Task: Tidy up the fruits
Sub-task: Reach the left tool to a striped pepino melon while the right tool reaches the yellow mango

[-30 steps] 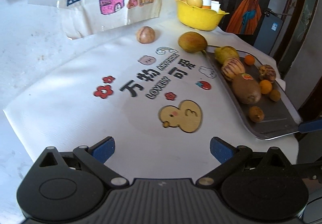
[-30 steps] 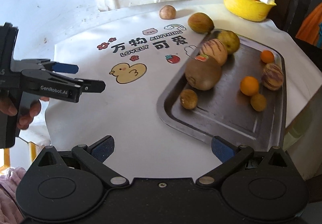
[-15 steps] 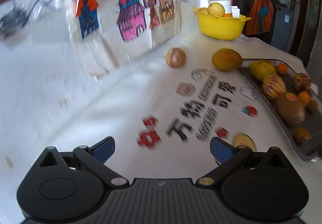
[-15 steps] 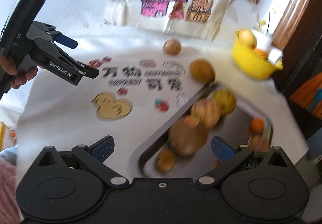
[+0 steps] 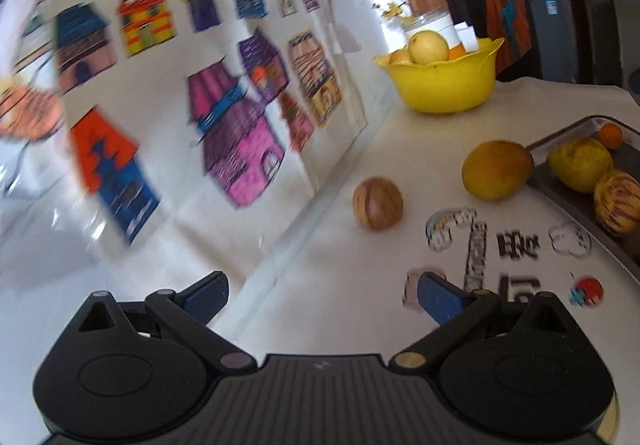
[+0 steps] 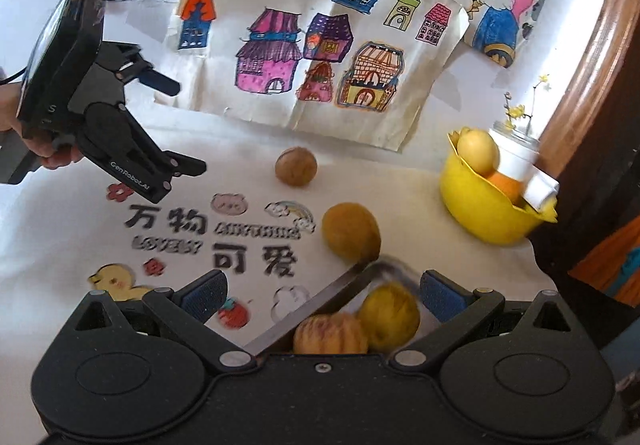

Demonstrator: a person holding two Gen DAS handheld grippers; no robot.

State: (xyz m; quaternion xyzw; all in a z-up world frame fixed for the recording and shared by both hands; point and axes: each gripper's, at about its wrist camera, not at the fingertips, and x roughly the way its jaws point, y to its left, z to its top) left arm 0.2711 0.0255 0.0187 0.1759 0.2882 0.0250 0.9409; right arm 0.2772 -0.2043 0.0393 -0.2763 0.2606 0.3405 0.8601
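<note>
A small round brown fruit [image 5: 377, 203] lies on the white cloth, ahead of my open, empty left gripper [image 5: 320, 295]. A larger yellow-brown fruit [image 5: 497, 169] lies beside the metal tray [image 5: 560, 189], which holds a yellow fruit [image 5: 579, 163], a striped fruit [image 5: 617, 201] and a small orange [image 5: 611, 134]. In the right wrist view my open, empty right gripper [image 6: 320, 295] hovers over the tray's corner [image 6: 340, 281], above a yellow fruit [image 6: 389, 311] and a striped fruit [image 6: 330, 333]. The brown fruit [image 6: 296, 166], the larger fruit [image 6: 351, 233] and the left gripper [image 6: 176, 125] also show there.
A yellow bowl [image 5: 444, 85] with fruit stands at the back right, also in the right wrist view [image 6: 486, 205], with a white jar [image 6: 516, 153] behind it. Coloured house drawings [image 6: 312, 45] hang on the wall behind the table. A dark doorway is at the right.
Both grippers have moved forward and tilted up towards the wall. The left one is now closer to the small brown fruit; the right one is over the tray's far corner. Both stay open.
</note>
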